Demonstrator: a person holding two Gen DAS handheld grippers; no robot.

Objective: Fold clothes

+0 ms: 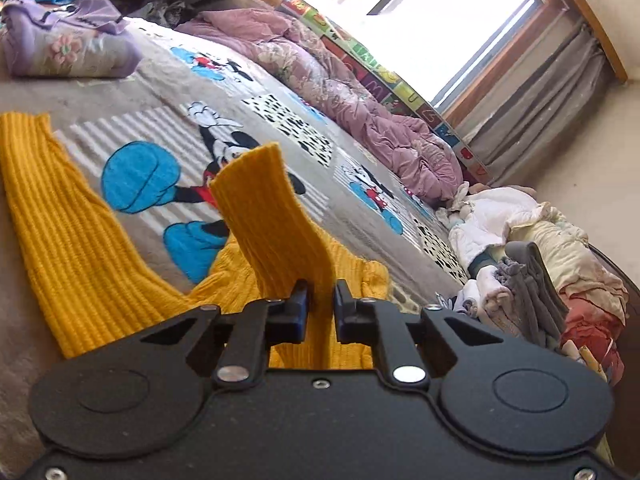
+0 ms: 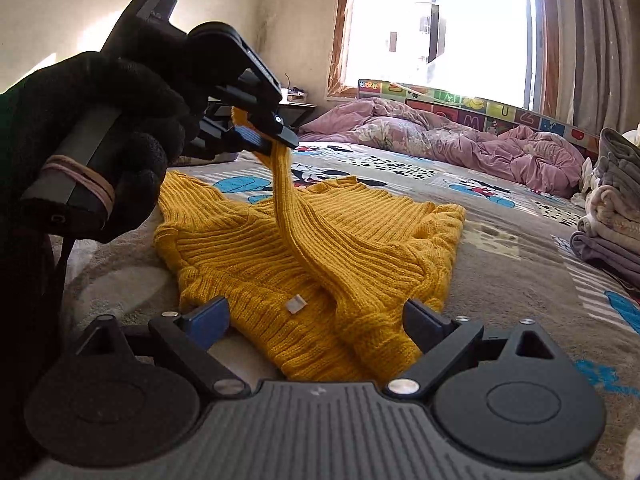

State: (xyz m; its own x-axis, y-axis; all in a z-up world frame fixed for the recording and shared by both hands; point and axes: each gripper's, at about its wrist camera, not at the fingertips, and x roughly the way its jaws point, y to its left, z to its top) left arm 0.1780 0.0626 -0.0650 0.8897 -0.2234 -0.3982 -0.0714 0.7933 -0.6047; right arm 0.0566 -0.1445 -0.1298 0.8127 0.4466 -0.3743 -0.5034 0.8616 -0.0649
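A mustard-yellow ribbed knit sweater (image 2: 320,248) lies on the cartoon-print bedspread (image 2: 500,240), its white label facing up. My left gripper (image 1: 321,300) is shut on one sleeve (image 1: 264,216), whose cuff sticks up past the fingers. In the right wrist view the left gripper (image 2: 276,136), held by a black-gloved hand (image 2: 100,128), lifts that sleeve (image 2: 284,188) above the sweater's body. My right gripper (image 2: 316,316) is open, low over the near edge of the sweater, with a finger on each side of the fabric and nothing clamped.
A crumpled pink duvet (image 2: 440,136) lies along the far side of the bed under the window. Folded clothes (image 2: 612,216) are stacked at the right edge; the same pile of clothes (image 1: 540,264) shows in the left view. A purple folded blanket (image 1: 60,44) sits far left.
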